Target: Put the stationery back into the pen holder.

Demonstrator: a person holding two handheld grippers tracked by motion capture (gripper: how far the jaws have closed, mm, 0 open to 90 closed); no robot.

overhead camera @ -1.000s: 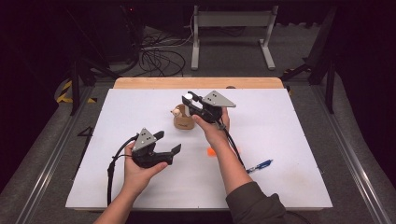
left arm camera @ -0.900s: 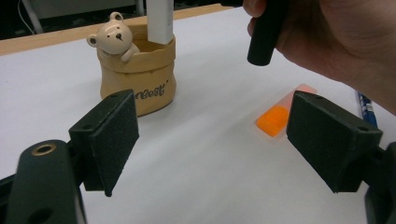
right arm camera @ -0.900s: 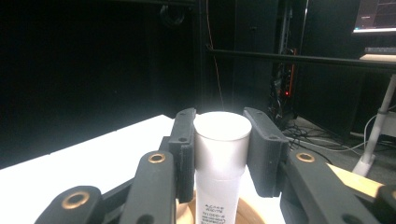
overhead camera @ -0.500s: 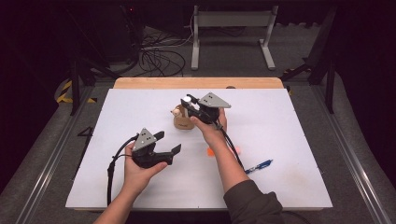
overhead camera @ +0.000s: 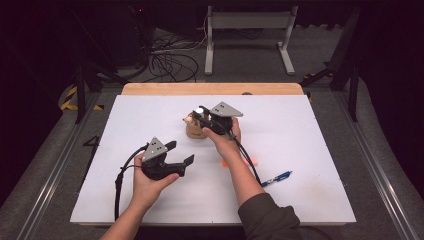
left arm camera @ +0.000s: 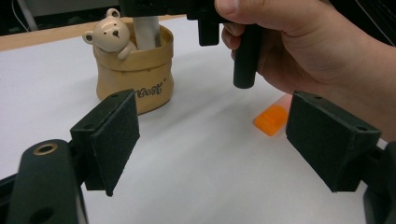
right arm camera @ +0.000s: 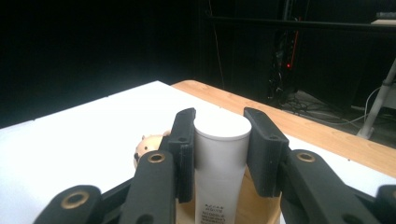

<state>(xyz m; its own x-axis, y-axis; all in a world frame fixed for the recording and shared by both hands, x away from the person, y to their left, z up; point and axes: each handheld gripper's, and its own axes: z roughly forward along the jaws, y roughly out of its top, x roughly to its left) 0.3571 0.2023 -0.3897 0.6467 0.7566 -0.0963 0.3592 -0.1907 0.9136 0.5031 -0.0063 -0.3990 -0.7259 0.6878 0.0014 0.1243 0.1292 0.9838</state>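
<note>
Both of our grippers are at work: over the last second the right gripper (overhead camera: 201, 116) has sunk, its jaws pinching the white tube (right arm camera: 219, 158), which now stands partly inside the bear pot (left arm camera: 133, 70). We judge the insertion nearly done; the left gripper (overhead camera: 181, 152) waits nearby, jaws spread on nothing

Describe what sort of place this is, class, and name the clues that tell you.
Probably a lab or studio set up for recording: a white-topped table ringed by dark surroundings, loose cables on the floor behind it, and a metal stand beyond.
</note>
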